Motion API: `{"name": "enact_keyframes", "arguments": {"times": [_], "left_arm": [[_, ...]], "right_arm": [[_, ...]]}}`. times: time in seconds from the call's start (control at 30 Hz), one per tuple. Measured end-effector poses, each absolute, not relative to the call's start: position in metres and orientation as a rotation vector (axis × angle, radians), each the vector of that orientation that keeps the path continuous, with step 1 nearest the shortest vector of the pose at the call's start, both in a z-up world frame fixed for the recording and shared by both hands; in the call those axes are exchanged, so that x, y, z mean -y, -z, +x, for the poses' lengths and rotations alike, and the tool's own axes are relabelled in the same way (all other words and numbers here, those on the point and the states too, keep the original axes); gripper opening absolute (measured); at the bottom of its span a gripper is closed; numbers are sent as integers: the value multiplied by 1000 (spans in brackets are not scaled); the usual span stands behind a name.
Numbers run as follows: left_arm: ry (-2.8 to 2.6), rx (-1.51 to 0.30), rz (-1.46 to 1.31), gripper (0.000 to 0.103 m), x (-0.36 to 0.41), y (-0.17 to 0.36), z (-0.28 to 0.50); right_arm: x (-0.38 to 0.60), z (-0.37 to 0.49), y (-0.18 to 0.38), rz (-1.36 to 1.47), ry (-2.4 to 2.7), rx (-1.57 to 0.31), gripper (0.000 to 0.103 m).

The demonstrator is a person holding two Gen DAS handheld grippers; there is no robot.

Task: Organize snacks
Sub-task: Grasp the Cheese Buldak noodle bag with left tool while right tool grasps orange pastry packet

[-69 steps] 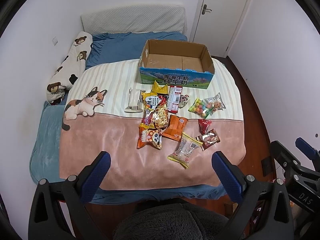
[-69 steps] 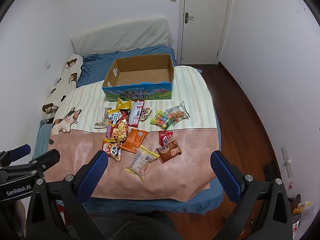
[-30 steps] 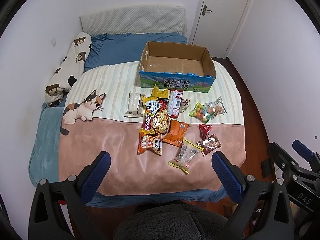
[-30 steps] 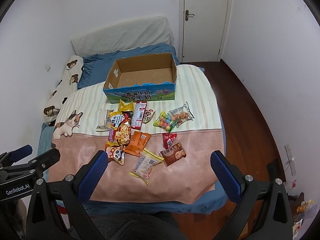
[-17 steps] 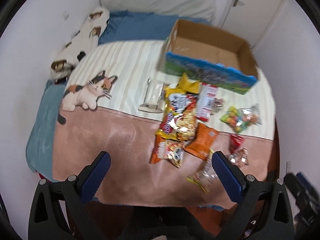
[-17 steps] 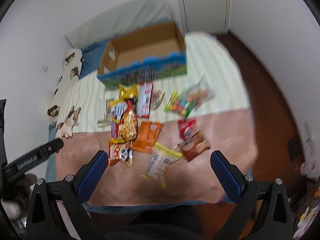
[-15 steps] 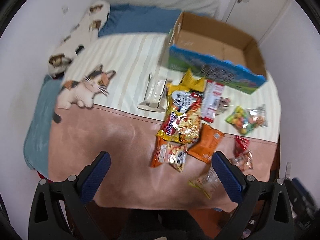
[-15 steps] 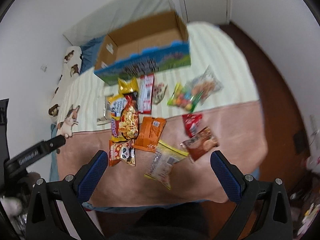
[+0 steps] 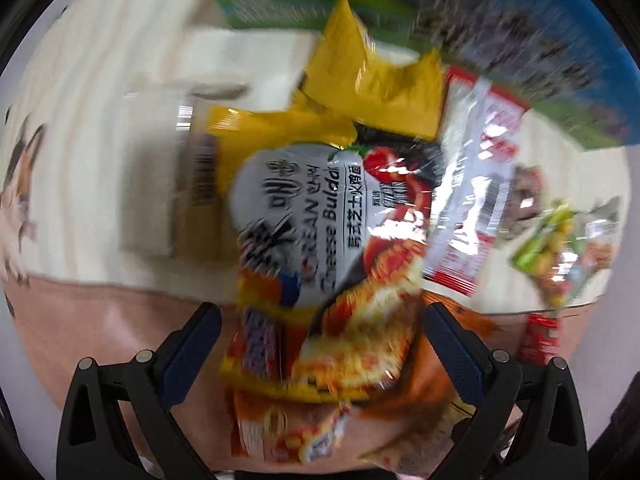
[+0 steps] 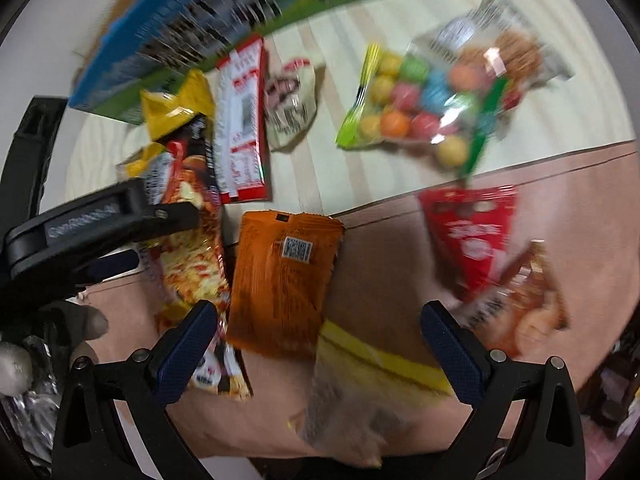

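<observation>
Snacks (image 10: 280, 276) all lie on the bed (image 10: 400, 264) beside the box (image 10: 224, 28); your left gripper (image 9: 320, 344) and right gripper (image 10: 320, 344) gape, empty.

Black angular gripper (image 9: 320, 344) frames, silver screws at the joints. Dark blue textured pads (image 10: 188, 354). White lettering, blurred.

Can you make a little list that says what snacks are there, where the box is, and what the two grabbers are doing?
surface: bed cover, cream stripes and pink
box: blue and green carton behind the snacks
left gripper: open, over the Korean cheese noodle pack
right gripper: open, over the orange packet
other snacks: bag of coloured balls, red pouch, red-and-white stick pack, yellow bag
picture quality: blurred
</observation>
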State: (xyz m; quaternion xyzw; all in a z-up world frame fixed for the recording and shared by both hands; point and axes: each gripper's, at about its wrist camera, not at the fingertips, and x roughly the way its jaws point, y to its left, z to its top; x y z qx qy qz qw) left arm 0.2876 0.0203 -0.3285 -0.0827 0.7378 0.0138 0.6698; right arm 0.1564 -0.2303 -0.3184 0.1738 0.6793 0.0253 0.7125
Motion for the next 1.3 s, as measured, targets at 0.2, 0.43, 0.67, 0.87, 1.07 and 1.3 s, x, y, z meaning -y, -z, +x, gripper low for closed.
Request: {"name": "enact_keyframes", "arguments": {"times": [0.2,0.43,0.67,0.87,1.07,1.3], "left_arm": [[5,-1632,-180,87,-23,336,283],[-48,-1590,-144,86,-46,318,249],[-27,-1605,-147,87,-54,325,225],[-15,-1599,-213,91,-74,321,217],[-17,-1615,-289,95,-95,335,205],[-88,-1632,-263,94,-60,364,236]], "right_arm": [[212,172,358,395,-32,-1572,101],[182,180,372,229,25,-1594,79],[147,191,367,-3,-27,-1493,53],[136,197,362,55,-150,-1497,82],[156,201,392,249,-116,-1553,85],[136,223,406,248,-111,-1546,85]]}}
